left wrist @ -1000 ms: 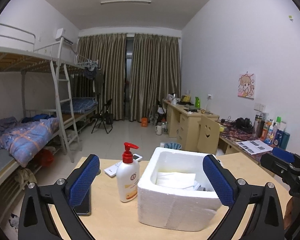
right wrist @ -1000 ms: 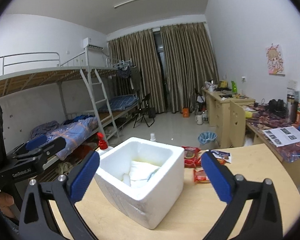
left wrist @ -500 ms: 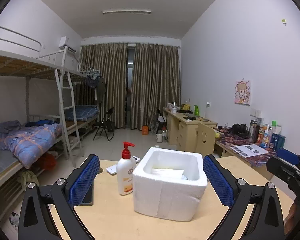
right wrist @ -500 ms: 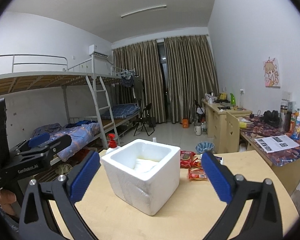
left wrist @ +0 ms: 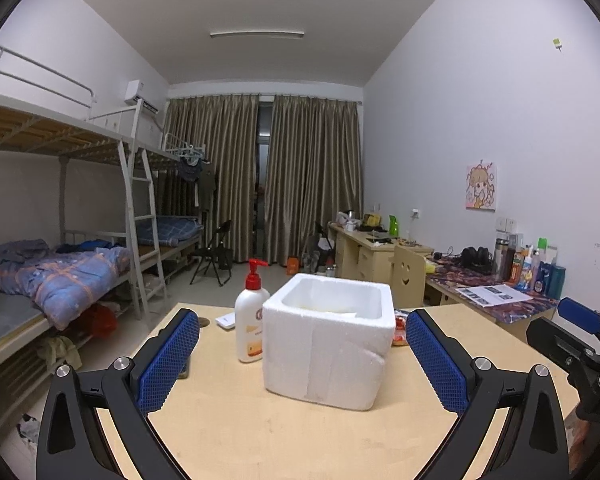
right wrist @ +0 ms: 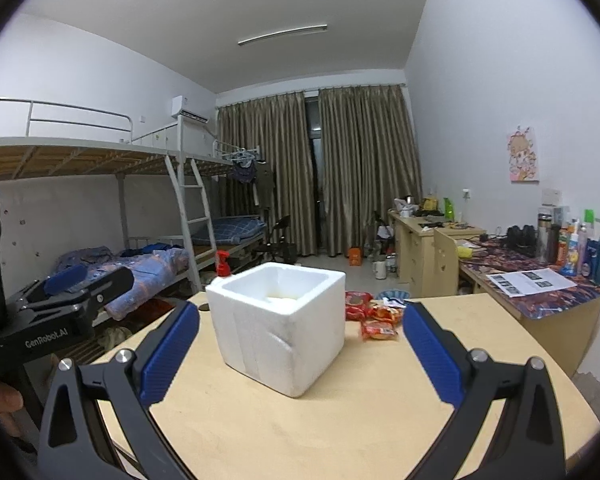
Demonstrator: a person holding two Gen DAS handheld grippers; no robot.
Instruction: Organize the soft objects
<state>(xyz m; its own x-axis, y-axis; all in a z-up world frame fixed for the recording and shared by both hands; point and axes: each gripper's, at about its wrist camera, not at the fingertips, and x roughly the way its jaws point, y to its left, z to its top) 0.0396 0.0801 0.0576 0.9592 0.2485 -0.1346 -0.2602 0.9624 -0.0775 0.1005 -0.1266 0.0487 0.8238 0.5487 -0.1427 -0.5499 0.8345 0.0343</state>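
A white foam box stands in the middle of the wooden table; it also shows in the right wrist view. Its inside is mostly hidden from this low angle. Red snack packets lie on the table to the right of the box. My left gripper is open and empty, in front of the box. My right gripper is open and empty, also in front of the box, and shows at the right edge of the left wrist view.
A white pump bottle with a red top stands just left of the box. A white flat device lies behind it. Bunk beds stand to the left, desks along the right wall.
Both grippers have pulled back and lowered from above the box, so its inside, with white soft items, no longer shows. Both stay open.
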